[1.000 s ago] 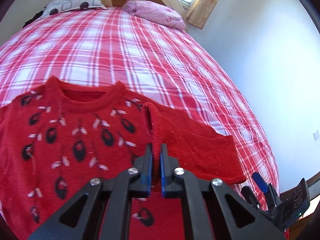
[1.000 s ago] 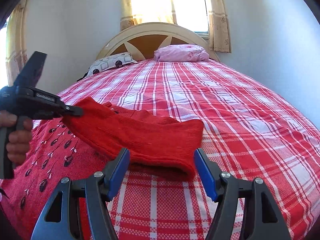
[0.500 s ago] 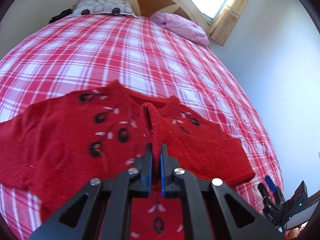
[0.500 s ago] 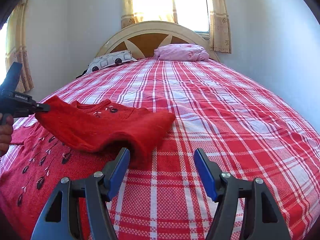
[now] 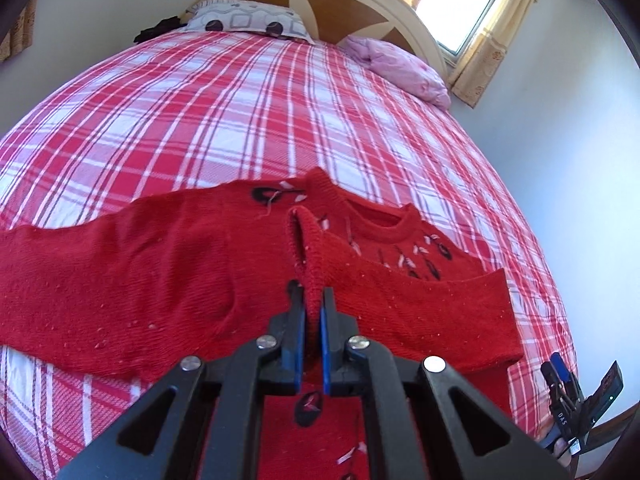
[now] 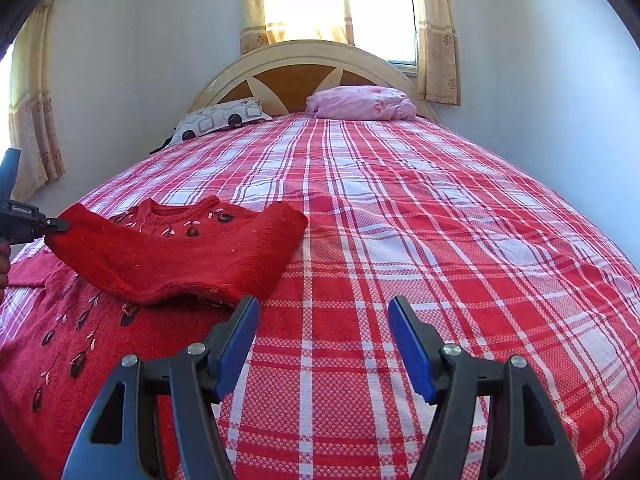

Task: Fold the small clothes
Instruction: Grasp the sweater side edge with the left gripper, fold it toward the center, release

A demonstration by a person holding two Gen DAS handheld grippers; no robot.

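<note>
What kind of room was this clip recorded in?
Most likely a home bedroom: a bed with a red plaid bedspread, two pillows against an arched wooden headboard, and a curtained window behind it.

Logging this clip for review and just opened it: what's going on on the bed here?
A person is folding a small red sweater on a bed with a red plaid bedspread. The left tool is shut on the cuff of one sleeve and holds that sleeve across the sweater's front, lifted rather than laid flat. The right tool is open and empty above the bedspread, beside the sweater. The other sleeve lies spread out, not yet folded.
</note>
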